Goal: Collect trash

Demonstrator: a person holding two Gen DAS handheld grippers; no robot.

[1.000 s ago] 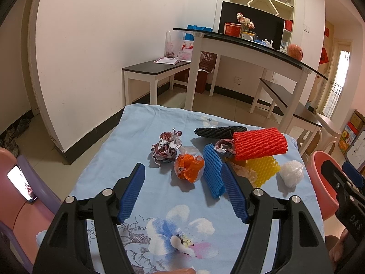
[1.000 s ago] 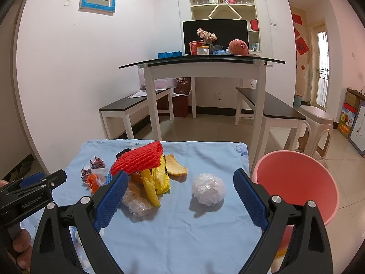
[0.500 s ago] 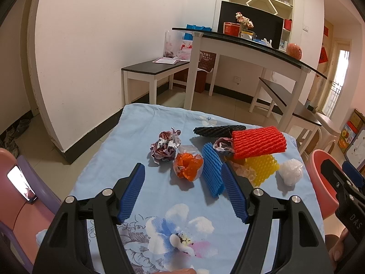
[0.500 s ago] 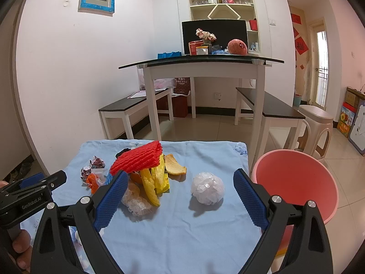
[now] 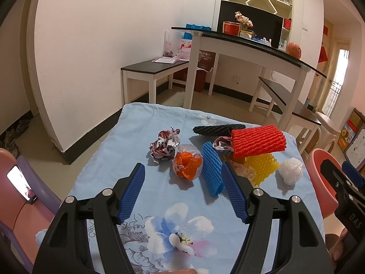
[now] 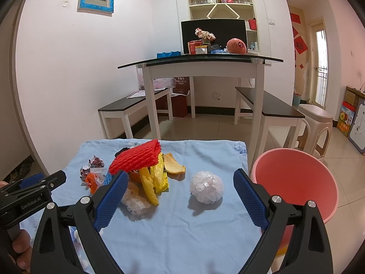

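Observation:
Trash lies on a blue floral cloth [image 5: 141, 137]: a crumpled wrapper [image 5: 164, 146], an orange bag [image 5: 187, 165], a blue foam net [image 5: 211, 168], a black net [image 5: 216, 129], a red foam net [image 5: 259, 140], a yellow net [image 5: 262, 165] and a white plastic ball [image 5: 290, 170]. My left gripper [image 5: 183, 191] is open and empty, just short of the orange bag and blue net. My right gripper [image 6: 180, 196] is open and empty, short of the white ball [image 6: 206, 190], with the red net [image 6: 136, 157] and peels [image 6: 173, 166] to its left.
A pink bin [image 6: 296, 182] stands off the table's right edge; it also shows in the left wrist view [image 5: 319, 171]. A pink chair with a phone [image 5: 20, 182] is at the left. A dining table [image 6: 200, 61], benches and a stool [image 6: 317, 123] stand beyond.

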